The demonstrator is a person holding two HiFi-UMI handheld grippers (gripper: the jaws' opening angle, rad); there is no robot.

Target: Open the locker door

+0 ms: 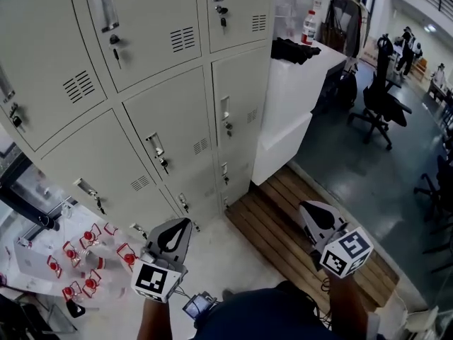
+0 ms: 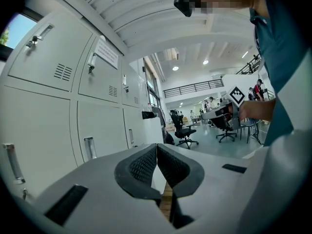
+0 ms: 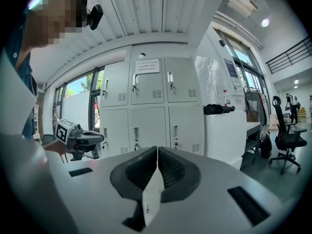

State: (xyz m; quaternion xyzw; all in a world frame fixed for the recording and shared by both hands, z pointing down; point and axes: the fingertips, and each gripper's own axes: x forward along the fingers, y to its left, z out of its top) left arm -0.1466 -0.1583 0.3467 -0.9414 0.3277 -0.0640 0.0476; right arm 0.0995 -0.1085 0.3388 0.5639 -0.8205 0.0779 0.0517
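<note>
A bank of pale grey lockers (image 1: 163, 98) fills the upper left of the head view, every door closed, each with a small handle and a key lock. My left gripper (image 1: 186, 222) is held low in front of the bottom row, shut with nothing between its jaws, and touches no door. My right gripper (image 1: 304, 206) hovers over the wooden slats to the right, shut and empty as well. In the left gripper view the closed jaws (image 2: 157, 147) point along the locker fronts (image 2: 58, 111). The right gripper's closed jaws (image 3: 157, 150) face the lockers (image 3: 151, 111) from a distance.
A white counter (image 1: 297, 98) adjoins the lockers on the right, with a bottle (image 1: 308, 27) and a black item (image 1: 294, 49) on top. A wooden slat platform (image 1: 283, 225) lies at its foot. Office chairs (image 1: 379, 108) stand beyond. Red-capped bottles (image 1: 78, 261) sit at lower left.
</note>
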